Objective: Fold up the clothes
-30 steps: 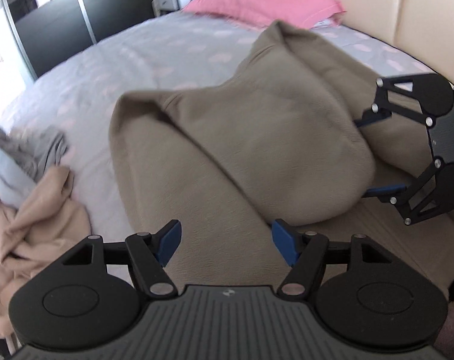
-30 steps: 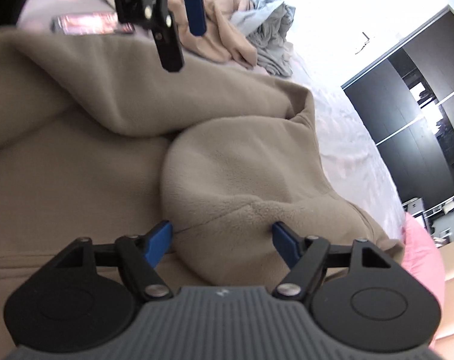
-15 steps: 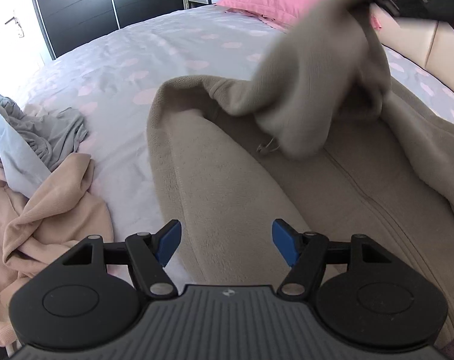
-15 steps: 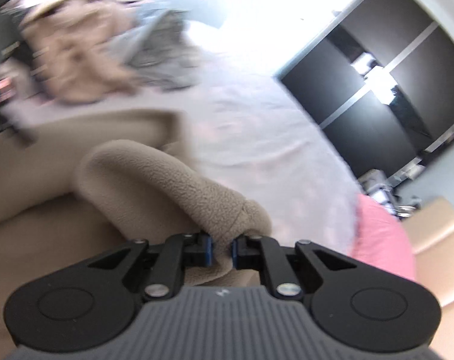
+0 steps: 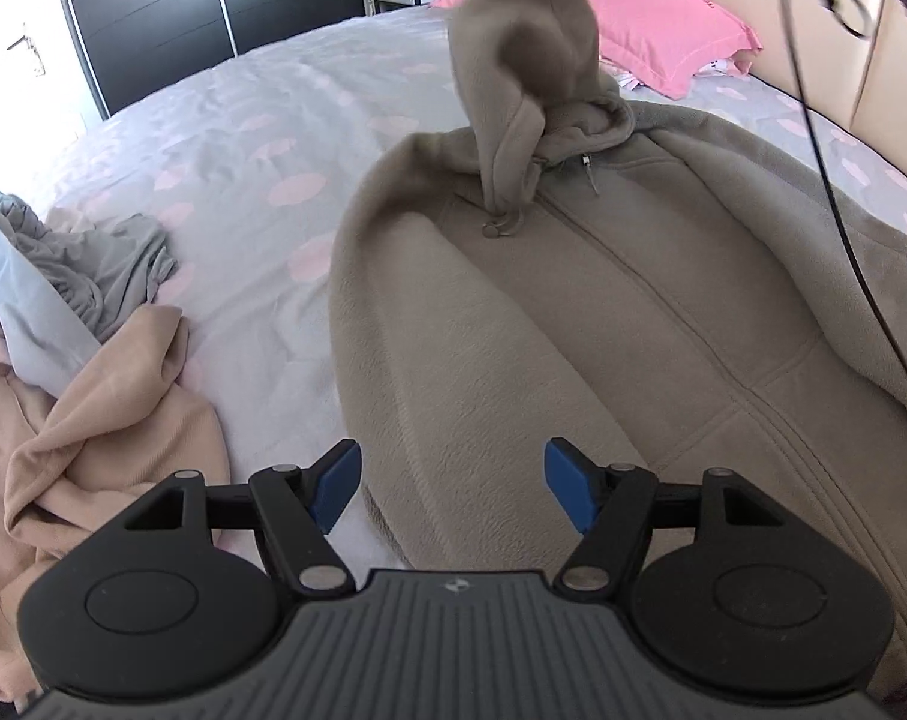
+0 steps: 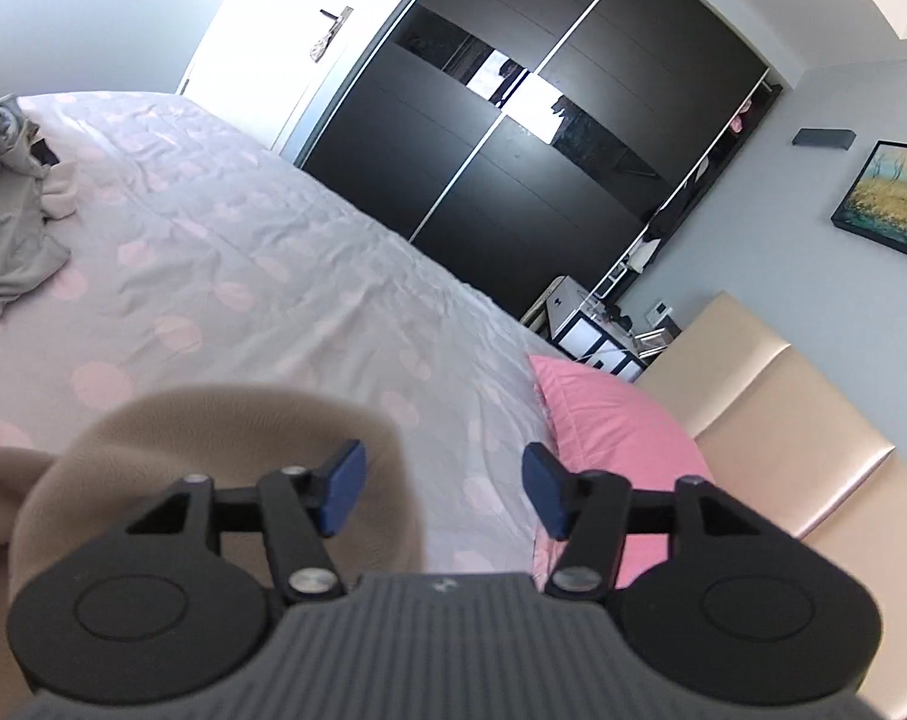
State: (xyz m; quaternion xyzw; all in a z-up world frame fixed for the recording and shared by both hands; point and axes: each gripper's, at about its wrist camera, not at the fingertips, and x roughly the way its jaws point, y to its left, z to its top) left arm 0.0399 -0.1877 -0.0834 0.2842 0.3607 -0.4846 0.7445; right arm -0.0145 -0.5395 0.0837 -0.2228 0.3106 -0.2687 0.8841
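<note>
A taupe fleece zip hoodie [image 5: 603, 312] lies front up on the bed. Its hood [image 5: 525, 54] is blurred and in the air above the collar, near the pink pillow. My left gripper [image 5: 450, 489] is open and empty, just above the hoodie's lower left part. My right gripper [image 6: 441, 495] is open and empty, pointing over the bed toward the wardrobe. The hood [image 6: 225, 438] shows blurred just under its left finger.
A pile of peach, grey and light blue clothes [image 5: 69, 348] lies at the left on the spotted bedsheet [image 5: 225, 138]. A pink pillow [image 5: 651, 24] and beige headboard [image 5: 873, 78] are at the far right. A black wardrobe [image 6: 525, 138] stands beyond the bed.
My right gripper shut on the hood, lifted it off the hoodie's front toward the pillow, and has now opened and let it go. The left gripper stayed open and drew back slightly.
</note>
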